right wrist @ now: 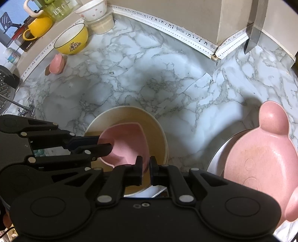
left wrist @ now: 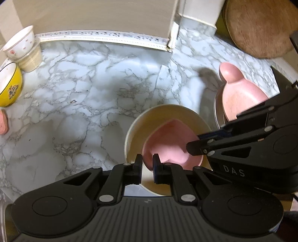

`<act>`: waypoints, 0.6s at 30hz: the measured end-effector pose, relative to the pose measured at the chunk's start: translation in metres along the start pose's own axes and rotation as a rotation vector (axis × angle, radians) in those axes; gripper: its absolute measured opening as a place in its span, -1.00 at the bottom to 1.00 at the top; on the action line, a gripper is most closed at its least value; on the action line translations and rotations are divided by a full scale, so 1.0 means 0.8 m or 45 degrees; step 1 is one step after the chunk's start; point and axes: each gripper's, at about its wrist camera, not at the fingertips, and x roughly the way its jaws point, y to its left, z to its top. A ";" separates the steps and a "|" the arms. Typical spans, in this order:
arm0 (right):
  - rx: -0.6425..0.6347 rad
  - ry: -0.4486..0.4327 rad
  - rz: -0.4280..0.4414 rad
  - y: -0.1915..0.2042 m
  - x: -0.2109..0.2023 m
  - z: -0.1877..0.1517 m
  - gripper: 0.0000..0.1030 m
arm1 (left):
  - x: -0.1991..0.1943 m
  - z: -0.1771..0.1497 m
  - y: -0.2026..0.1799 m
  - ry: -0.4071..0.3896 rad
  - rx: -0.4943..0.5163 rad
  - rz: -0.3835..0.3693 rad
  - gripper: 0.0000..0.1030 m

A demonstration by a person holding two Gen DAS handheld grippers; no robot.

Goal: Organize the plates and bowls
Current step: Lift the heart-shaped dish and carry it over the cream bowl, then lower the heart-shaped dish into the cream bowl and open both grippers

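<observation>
Yellow bowl [left wrist: 9, 85] cut by left edge; bear plate [right wrist: 260, 167] cropped at right; metal plate [right wrist: 217, 160] under it mostly hidden

Two pink heart bowls [right wrist: 124, 143] [right wrist: 56, 63], one beige bowl [right wrist: 158, 134], one yellow bowl [right wrist: 71, 40], one white bowl [right wrist: 92, 10], one bear plate [right wrist: 260, 160].

- Soft indoor light fell from above, washing the marble counter [left wrist: 83, 89] pale and slightly overexposed.
- Broad, diffuse shadows pooled mid-counter.
- Fisheye distortion bowed the wall trim [right wrist: 186, 35]; corners darkened, and detail was soft throughout.
</observation>
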 end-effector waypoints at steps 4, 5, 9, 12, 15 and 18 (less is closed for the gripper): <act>-0.007 0.011 -0.007 0.001 -0.002 0.003 -0.87 | 0.003 0.001 -0.008 0.015 0.049 0.020 -0.80; -0.009 0.007 -0.007 0.001 -0.004 0.003 -0.87 | 0.004 0.001 -0.009 0.018 0.052 0.018 -0.80; -0.017 -0.009 -0.014 -0.001 -0.010 0.004 -0.87 | 0.004 0.001 -0.006 0.022 0.036 -0.008 -0.80; -0.022 -0.009 -0.007 -0.001 -0.012 0.003 -0.87 | 0.001 0.002 -0.001 0.011 0.012 -0.037 -0.80; -0.045 -0.027 -0.002 0.001 -0.016 0.002 -0.87 | -0.003 0.002 0.001 -0.003 -0.005 -0.059 -0.80; -0.072 -0.061 0.005 0.004 -0.024 -0.001 -0.87 | -0.009 0.001 0.003 -0.031 -0.011 -0.067 -0.80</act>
